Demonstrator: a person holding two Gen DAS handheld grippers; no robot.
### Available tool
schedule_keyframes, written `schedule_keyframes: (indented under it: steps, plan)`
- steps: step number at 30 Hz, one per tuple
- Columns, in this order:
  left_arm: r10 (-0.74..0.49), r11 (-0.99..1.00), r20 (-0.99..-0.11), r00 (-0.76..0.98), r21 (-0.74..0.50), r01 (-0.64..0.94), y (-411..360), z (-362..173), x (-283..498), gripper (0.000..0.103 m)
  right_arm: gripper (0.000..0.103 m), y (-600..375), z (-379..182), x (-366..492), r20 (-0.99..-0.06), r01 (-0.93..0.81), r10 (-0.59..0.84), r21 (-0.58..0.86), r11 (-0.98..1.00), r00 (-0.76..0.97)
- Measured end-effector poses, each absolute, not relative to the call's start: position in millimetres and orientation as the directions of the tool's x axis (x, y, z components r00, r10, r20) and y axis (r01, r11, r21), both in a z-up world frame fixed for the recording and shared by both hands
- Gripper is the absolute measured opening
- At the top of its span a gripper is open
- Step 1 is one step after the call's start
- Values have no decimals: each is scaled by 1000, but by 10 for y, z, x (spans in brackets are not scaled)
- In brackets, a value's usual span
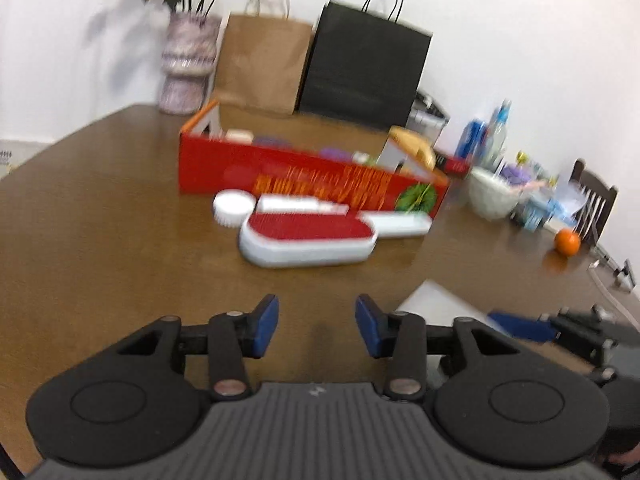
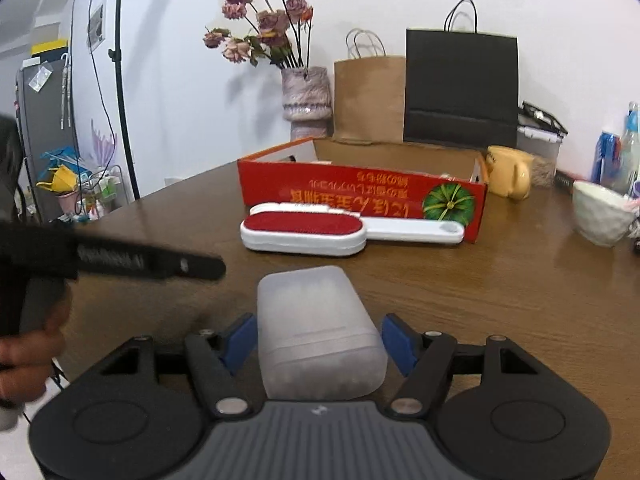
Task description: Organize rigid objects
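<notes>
Now: frosted translucent case (image 2: 320, 332), rounded corners, lying between right gripper (image 2: 318, 344) fingers, blue pads just beside, contact unclear. Left gripper (image 1: 317, 326) spread wide, empty.

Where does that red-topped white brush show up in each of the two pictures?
Left wrist view: the brush lies in the middle, on the table before the red box.
Right wrist view: the brush lies just left of centre, beyond the frosted case.
Shared landmark: the red box right behind it.
</notes>
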State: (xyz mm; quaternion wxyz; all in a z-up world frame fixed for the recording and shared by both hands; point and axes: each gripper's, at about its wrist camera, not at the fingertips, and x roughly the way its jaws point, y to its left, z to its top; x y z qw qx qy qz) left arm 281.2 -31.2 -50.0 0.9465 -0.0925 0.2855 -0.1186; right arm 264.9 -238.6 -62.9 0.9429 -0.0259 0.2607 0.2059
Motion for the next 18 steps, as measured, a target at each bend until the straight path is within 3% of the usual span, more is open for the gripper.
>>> schedule_keyframes:
  steps: [1, 3, 6, 8, 10, 12, 18]
  plan:
    - [-282, 953, -513, 811, -244, 177, -333, -464, 2844, 63, 71, -2407, -624, 2644, -502, -400, 369, 49, 915, 782]
    - [-276, 957, -519, 809, -226, 182, -427, -416, 2941, 74, 82, -2422, -617, 2610, -497, -382, 340, 17, 924, 798]
    - [-292, 956, -520, 802, -191, 224, -641, -419, 3097, 74, 84, -2476, -603, 2562, -481, -362, 321, 7, 932, 816]
    - [-308, 951, -537, 785, -184, 248, -770, -443, 3174, 68, 83, -2555, -598, 2554, -476, -346, 322, 39, 938, 819]
    - [-284, 959, -567, 773, -163, 233, -846, -501, 3213, 52, 82, -2626, -597, 2580, -480, -321, 316, 73, 944, 819]
    - [-231, 973, -597, 769, -132, 190, -857, -567, 3211, 44, 77, -2668, -597, 2621, -477, -299, 305, 91, 950, 824]
    - [-207, 976, -623, 755, -183, 116, -626, -658, 3055, 40, 64, -2628, -620, 2807, -464, -312, 325, 107, 944, 824]
